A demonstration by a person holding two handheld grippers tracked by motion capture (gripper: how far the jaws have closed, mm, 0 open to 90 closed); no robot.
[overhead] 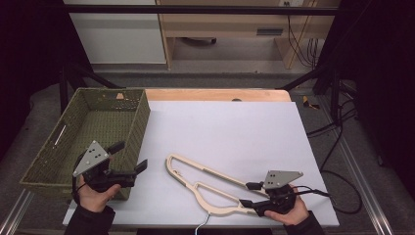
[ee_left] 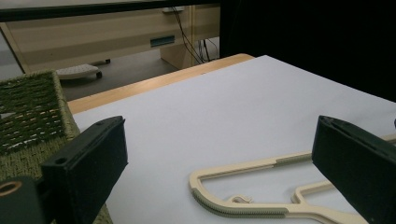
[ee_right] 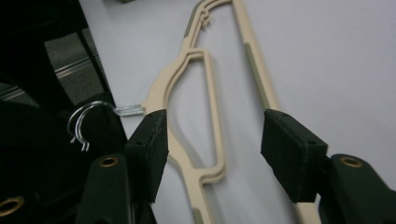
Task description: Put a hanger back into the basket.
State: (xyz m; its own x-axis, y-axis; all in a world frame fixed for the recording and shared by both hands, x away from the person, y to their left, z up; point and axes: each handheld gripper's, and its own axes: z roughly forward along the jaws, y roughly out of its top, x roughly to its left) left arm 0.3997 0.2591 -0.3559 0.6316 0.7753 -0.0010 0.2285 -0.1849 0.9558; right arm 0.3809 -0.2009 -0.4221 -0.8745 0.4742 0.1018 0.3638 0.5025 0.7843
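Hangers first: I see two cream plastic clothes hangers (overhead: pixel 205 182) stacked one on the other, flat on the white table sheet (overhead: pixel 230 127), running from near the middle of the sheet down toward its near right corner. Their metal hook (ee_right: pixel 86 122) sticks out past the near edge of the table. In the left gripper view the pale ribbed grip strip along the hangers' shoulder faces me, and a small inner notch hook sits just inside the frame.

My right gripper (overhead: pixel 249 194) is low over the sheet at the hangers' near end, held in the person's right hand (overhead: pixel 288 213). In the right gripper view its jaws stand about half wide and straddle the hangers' body: the left pad (ee_right: pixel 150 140) sits at the outer edge by the neck, the other pad just beyond the far bar. I see a gap between pads and plastic, so nothing is gripped yet, and the hangers lie flat.

My left gripper (overhead: pixel 129 156) sits by the near right corner of the green woven basket (overhead: pixel 58 147), which stands on the left side of the table. Its jaws are wide apart with only bare sheet between them, pointing across toward the hangers' far end. The left hand (overhead: pixel 95 196) holds it just beside the basket wall, well apart from the hangers.
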